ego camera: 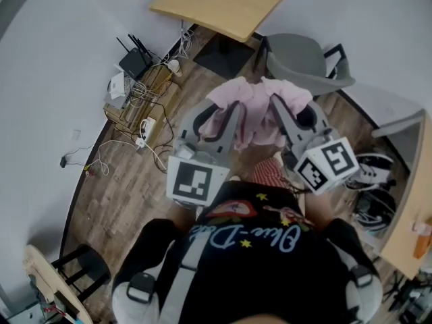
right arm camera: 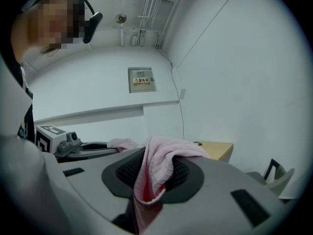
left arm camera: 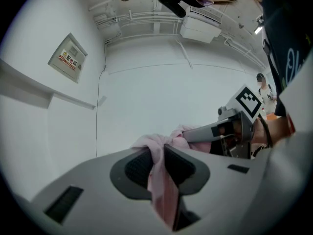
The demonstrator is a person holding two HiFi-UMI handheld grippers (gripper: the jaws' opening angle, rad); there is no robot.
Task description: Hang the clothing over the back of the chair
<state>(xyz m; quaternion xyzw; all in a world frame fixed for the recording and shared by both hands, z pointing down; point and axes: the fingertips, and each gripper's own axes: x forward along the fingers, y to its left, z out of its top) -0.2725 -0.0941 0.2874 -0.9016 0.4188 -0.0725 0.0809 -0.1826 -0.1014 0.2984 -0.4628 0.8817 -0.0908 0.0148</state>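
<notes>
Limp pink garment [ego camera: 253, 110] held up, bunched.
Light, drapes easily; left tongs [left arm camera: 157, 155] and right tongs [right arm camera: 155, 168] each pinch its top edge, perhaps the shoulders.

A wood-plank floor [ego camera: 121, 208] was bounded by plain white walls [ego camera: 54, 66]. A light wooden table [ego camera: 219, 2] was set at the floor's far edge. Along its left edge, a black router [ego camera: 133, 63], a low wooden rack [ego camera: 135, 103] and loose cables [ego camera: 101, 157] were gathered. Pipes [left arm camera: 146, 17] were run across the ceiling.
</notes>
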